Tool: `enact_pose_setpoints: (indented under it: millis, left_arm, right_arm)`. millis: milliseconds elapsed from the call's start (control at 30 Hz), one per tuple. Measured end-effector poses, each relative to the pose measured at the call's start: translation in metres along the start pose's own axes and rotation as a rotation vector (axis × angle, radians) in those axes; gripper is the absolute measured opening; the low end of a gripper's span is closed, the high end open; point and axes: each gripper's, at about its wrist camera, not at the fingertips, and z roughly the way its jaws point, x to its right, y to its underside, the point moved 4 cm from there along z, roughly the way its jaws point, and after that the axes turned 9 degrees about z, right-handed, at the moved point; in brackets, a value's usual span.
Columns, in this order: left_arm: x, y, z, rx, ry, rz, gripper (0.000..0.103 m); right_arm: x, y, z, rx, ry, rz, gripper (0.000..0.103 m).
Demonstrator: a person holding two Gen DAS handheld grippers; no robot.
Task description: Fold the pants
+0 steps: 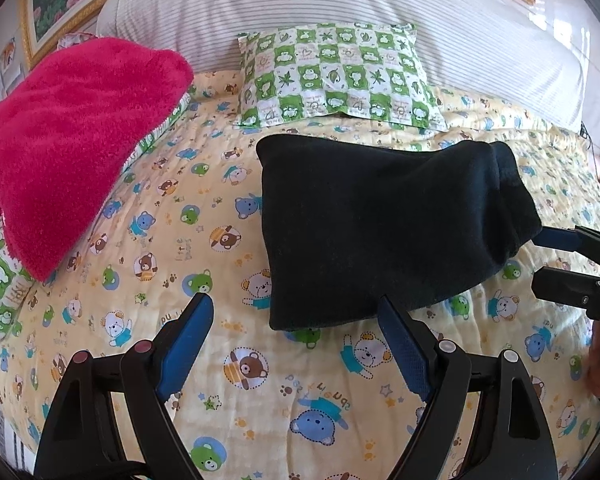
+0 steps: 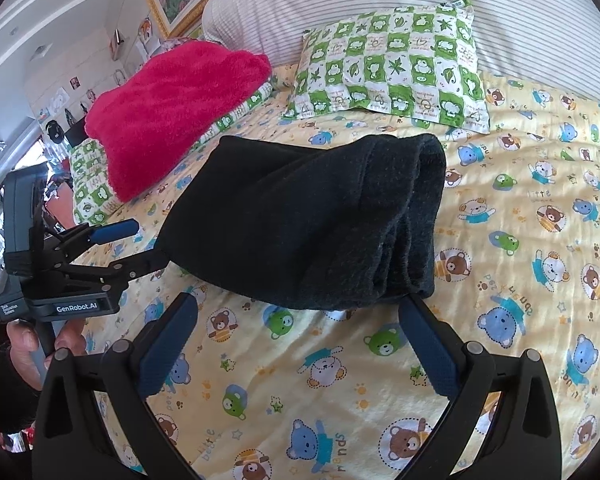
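Black pants folded into a thick soft bundle, lying mid-bed on the yellow bear-print quilt. Left gripper jaws apart, holding nothing, right finger touching or just short of the bundle's near edge. Right gripper jaws also apart, empty, at the bundle's right corner. Open quilt in front and to the right. Fuzzy pink blanket left, green checked pillow behind, well apart.
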Motion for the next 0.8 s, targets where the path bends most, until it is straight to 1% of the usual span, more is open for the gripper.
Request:
enact_pose_setpoints:
  millis: [633, 800]
  left_arm:
    - [0.0039, -0.0056, -0.0059, 0.017, -0.009, 0.021, 0.085]
    - [0.0048, -0.0080, -0.0075, 0.026, -0.001, 0.021, 0.085]
  right_arm:
    - [-0.0008, -0.0012, -0.0063, 0.016, -0.008, 0.006, 0.101]
    - [0.0005, -0.0015, -0.0088, 0.022, -0.006, 0.014, 0.101]
